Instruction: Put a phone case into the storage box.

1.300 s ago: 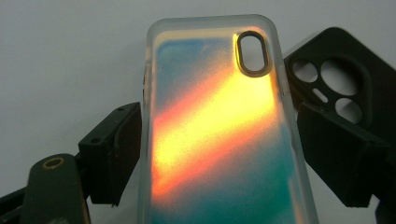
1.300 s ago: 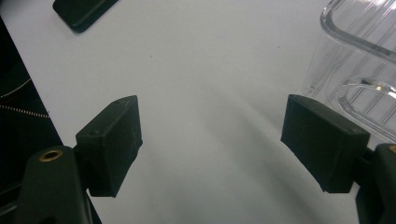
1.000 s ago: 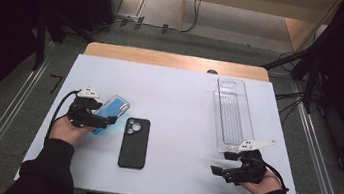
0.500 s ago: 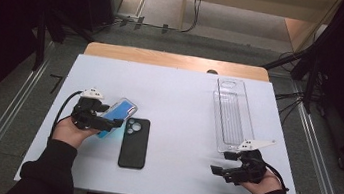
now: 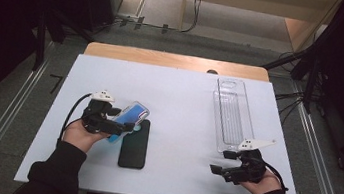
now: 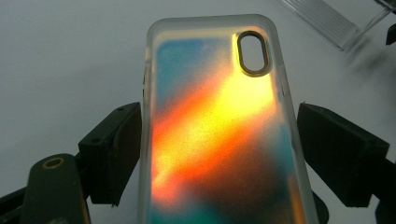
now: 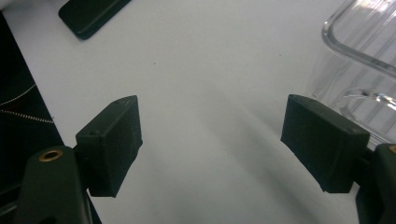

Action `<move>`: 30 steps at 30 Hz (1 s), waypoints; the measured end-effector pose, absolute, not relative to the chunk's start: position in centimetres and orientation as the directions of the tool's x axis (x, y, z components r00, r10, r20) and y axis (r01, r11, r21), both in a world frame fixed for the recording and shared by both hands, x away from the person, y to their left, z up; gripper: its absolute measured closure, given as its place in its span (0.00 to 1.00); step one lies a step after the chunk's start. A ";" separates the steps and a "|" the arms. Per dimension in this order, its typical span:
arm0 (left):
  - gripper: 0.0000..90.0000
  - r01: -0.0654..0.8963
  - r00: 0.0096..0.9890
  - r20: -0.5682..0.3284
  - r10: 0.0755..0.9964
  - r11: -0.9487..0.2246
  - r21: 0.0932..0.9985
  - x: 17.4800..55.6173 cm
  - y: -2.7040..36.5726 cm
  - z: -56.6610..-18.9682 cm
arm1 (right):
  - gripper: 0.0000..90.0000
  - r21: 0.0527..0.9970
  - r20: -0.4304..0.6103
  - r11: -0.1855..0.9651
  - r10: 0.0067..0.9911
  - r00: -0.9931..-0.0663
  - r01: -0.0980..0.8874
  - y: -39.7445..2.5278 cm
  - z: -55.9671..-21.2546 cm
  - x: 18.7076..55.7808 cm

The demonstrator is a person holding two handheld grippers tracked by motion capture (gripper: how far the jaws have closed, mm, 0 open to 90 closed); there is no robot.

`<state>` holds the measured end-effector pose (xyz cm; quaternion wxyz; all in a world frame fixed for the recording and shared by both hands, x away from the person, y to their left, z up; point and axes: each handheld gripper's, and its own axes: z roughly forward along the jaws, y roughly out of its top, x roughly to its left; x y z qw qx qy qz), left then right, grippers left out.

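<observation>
Clear plastic tray (image 5: pixel 231 116) far right on white surface (image 5: pixel 180 98), well apart from my work; nothing between. Black phone (image 5: pixel 134 145) lies flat, long axis running away from me, camera end far. My left claw (image 5: pixel 123 126) clamped on iridescent phone case (image 5: pixel 130 114) across its width, case partly over phone's far left corner. Case long axis angles up-right; camera cutout (image 6: pixel 253 52) at far end, away from claw. My right claw (image 5: pixel 218 161) apart, nothing between its jaws, just beside tray's near end.
</observation>
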<state>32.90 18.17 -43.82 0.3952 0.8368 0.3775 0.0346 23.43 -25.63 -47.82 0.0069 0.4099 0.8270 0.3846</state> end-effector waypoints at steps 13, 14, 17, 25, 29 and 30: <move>0.19 0.598 0.708 -0.268 0.654 -0.352 0.720 32.0 15.6 -43.4 | 0.21 0.653 0.334 0.341 0.671 -0.662 0.676 -23.7 -46.5 23.6; 0.19 0.597 0.707 -0.268 0.654 -0.350 0.722 31.9 15.4 -43.5 | 0.21 0.656 0.338 0.334 0.672 -0.659 0.677 -23.5 -46.4 23.6; 0.19 0.609 0.698 -0.286 0.656 -0.335 0.719 31.8 14.8 -43.7 | 0.21 0.662 0.350 0.318 0.670 -0.655 0.679 -23.0 -45.8 23.8; 0.19 0.614 0.684 -0.301 0.665 -0.301 0.730 31.2 13.4 -44.1 | 0.22 0.666 0.382 0.273 0.673 -0.633 0.694 -21.9 -44.6 24.3; 0.19 0.594 0.683 -0.283 0.674 -0.287 0.751 30.7 12.4 -44.3 | 0.22 0.674 0.386 0.251 0.683 -0.620 0.695 -21.3 -44.2 24.8; 0.19 0.589 0.680 -0.278 0.678 -0.280 0.758 30.5 12.3 -44.4 | 0.22 0.676 0.386 0.247 0.683 -0.620 0.694 -21.2 -44.2 25.0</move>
